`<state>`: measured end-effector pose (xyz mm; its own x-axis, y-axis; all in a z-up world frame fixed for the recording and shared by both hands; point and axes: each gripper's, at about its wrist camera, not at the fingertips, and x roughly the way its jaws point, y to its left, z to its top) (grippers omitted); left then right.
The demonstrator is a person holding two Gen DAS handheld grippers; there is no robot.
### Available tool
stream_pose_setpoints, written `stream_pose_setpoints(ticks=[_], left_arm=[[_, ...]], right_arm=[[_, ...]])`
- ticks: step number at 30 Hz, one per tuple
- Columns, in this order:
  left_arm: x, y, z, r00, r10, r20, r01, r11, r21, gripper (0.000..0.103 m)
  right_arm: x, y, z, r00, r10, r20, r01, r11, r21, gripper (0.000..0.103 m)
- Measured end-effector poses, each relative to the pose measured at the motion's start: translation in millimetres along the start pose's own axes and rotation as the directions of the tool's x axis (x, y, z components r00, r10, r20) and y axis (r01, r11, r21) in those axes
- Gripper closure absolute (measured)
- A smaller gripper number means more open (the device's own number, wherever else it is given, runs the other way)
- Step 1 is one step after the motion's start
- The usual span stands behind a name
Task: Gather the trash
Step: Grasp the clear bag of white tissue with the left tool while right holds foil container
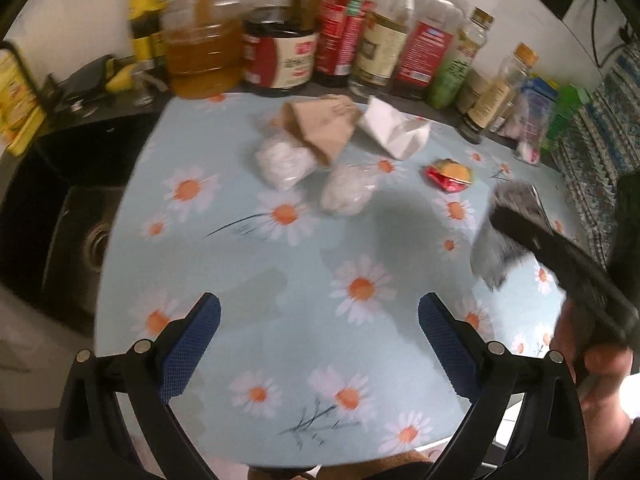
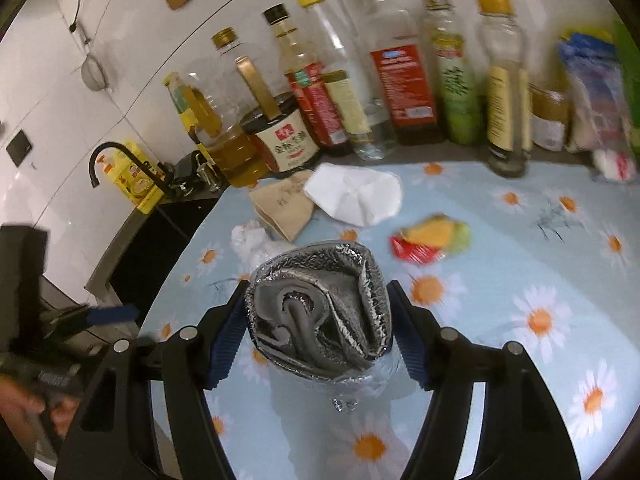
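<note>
My right gripper (image 2: 318,320) is shut on a folded silver foil bag (image 2: 320,308) and holds it above the daisy-print table (image 2: 520,264); the bag also shows in the left wrist view (image 1: 504,236). My left gripper (image 1: 320,324) is open and empty over the table's near part. Trash lies at the far side: a brown paper bag (image 1: 320,128), a white crumpled paper (image 1: 394,128), two clear plastic wads (image 1: 284,162) (image 1: 348,190) and a red-yellow wrapper (image 1: 450,174). The wrapper (image 2: 432,240), brown bag (image 2: 282,204) and white paper (image 2: 356,196) show in the right view.
A row of oil and sauce bottles (image 1: 280,40) stands along the table's back edge. A black sink (image 1: 72,216) with a black tap (image 2: 120,160) lies to the left. Packets (image 1: 540,108) stand at the back right.
</note>
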<state>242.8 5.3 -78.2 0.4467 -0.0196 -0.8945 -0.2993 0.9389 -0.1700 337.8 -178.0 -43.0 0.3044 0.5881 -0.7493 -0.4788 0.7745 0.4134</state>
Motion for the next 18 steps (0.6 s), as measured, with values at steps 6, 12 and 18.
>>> stream_pose_setpoints(ticks=[6,12,18], left_arm=[[33.5,-17.7,30.0,0.999,-0.048,-0.024,0.049,0.997,0.057,0.007],[73.2,-28.4,57.6,0.997,-0.052,-0.054,0.056,0.995,0.077,0.008],[98.9,-39.5,71.3,0.999,0.006,-0.044,-0.001,0.995,0.103,0.017]], right_arm=[[-36.9,-20.2,-30.9,1.0,-0.003,-0.001,0.003,0.997,0.073,0.036],[-59.0,-31.2,-57.5,0.999,-0.048,0.008,0.046,0.992,0.118,0.036],[-69.9,-37.5,-73.1,0.999,-0.053,0.006,0.051,0.986,0.156,0.035]])
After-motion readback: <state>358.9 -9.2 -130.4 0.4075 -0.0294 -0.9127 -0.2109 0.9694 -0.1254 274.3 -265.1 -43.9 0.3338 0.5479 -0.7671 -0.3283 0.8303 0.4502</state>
